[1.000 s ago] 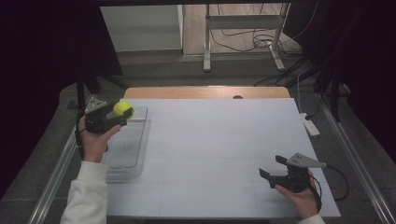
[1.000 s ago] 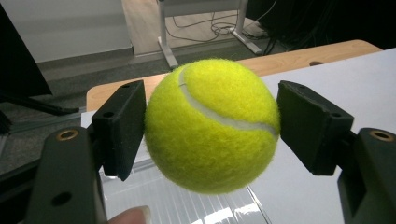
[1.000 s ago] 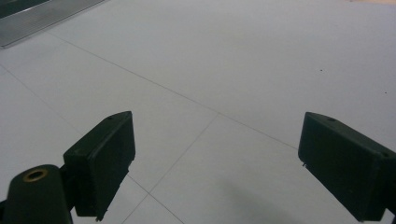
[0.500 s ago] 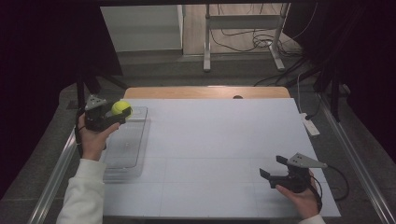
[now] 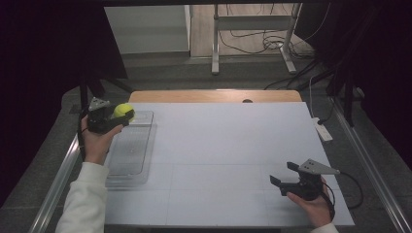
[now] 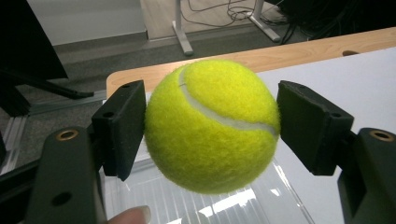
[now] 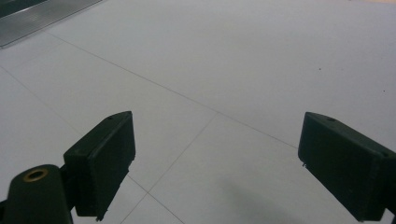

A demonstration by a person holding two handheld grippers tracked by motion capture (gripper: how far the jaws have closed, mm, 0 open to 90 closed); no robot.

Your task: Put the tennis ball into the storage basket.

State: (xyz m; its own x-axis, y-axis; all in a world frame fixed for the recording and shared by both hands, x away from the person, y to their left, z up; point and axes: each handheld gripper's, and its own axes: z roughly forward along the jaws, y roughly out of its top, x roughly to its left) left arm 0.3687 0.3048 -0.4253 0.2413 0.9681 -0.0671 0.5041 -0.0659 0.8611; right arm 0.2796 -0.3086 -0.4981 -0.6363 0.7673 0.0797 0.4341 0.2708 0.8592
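A yellow tennis ball [image 5: 124, 110] hangs in the air, pinched between the jaws of my left gripper [image 5: 122, 115] at the table's far left. In the left gripper view the ball [image 6: 212, 126] sits between the two black pads [image 6: 122, 126], over the far end of a clear plastic tray [image 6: 196, 205]. The tray [image 5: 128, 158] lies flat along the left edge of the white table [image 5: 228, 155]. My right gripper [image 5: 283, 173] rests low at the near right, open. Nothing but white table surface lies between its jaws in the right gripper view [image 7: 224, 158].
A small white device [image 5: 322, 130] lies at the table's right edge. A wooden strip [image 5: 214, 95] borders the far side. Metal rails [image 5: 58, 179] run along both sides of the table, and cables and stand legs [image 5: 252, 43] sit on the floor beyond.
My left gripper has drifted slightly left and away with the ball still in it. The right gripper has stayed put.
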